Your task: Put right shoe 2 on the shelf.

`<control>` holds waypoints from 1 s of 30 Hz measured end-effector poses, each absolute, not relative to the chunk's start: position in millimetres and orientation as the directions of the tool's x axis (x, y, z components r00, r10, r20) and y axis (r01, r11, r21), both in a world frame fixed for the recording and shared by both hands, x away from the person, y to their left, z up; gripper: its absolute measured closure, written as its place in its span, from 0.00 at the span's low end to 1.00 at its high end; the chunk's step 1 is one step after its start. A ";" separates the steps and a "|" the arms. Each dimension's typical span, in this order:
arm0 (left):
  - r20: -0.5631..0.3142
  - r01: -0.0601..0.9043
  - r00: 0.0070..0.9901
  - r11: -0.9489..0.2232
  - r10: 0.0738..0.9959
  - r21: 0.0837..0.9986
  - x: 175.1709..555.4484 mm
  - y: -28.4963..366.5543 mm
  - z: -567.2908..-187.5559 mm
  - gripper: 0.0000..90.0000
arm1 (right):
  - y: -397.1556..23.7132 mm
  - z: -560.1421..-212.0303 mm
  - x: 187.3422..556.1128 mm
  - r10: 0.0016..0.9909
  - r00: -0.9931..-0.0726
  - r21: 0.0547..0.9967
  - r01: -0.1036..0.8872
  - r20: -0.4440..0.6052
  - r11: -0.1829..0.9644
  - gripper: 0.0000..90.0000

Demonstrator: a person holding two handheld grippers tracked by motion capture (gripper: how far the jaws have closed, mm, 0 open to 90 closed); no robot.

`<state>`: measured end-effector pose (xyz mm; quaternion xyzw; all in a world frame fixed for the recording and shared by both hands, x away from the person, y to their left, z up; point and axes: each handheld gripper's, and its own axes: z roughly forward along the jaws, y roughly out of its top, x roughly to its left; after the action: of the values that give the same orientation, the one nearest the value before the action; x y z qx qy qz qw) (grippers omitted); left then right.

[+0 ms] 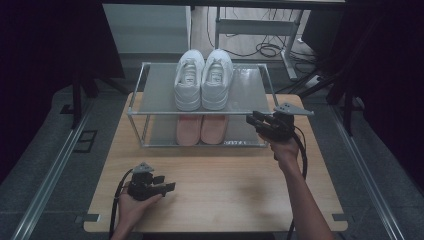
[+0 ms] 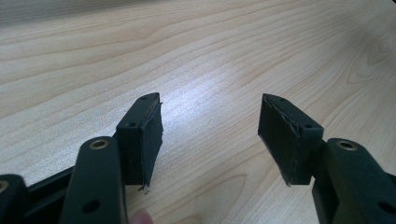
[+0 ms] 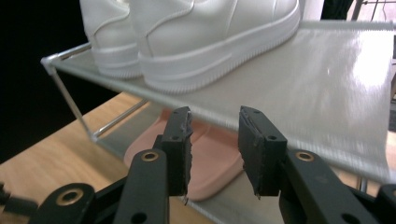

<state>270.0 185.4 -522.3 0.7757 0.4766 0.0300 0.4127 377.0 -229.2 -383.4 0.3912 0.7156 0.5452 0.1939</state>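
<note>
Black ridged pads of the right gripper are standing apart, empty, facing the rounded pink shoes lying just beyond under the translucent shelf's front edge; left gripper is gaping over bare wood-grain table.

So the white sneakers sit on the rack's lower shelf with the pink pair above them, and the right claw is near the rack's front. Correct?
Not quite: the shelves are swapped. The high view shows the white sneakers on the rack's top shelf, with the pink pair on the lower shelf beneath them. The right claw is indeed near the rack's front, jaws apart.
</note>
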 end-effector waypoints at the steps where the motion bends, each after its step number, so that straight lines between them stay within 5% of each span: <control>1: -0.348 0.714 0.542 -0.201 0.765 0.671 269.8 185.4 -522.0 0.45 | -231.5 -386.7 373.5 0.772 -0.618 0.932 0.348 0.147 0.101 0.70; 30: -0.336 0.705 0.538 -0.194 0.773 0.682 271.8 188.3 -523.2 0.44 | -270.5 -491.5 325.8 0.786 -0.594 0.871 0.465 0.173 0.159 0.65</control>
<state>271.8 188.3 -523.2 0.7717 0.4787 0.0408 0.4168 325.8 -270.5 -491.5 0.4203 0.7437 0.4938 0.1624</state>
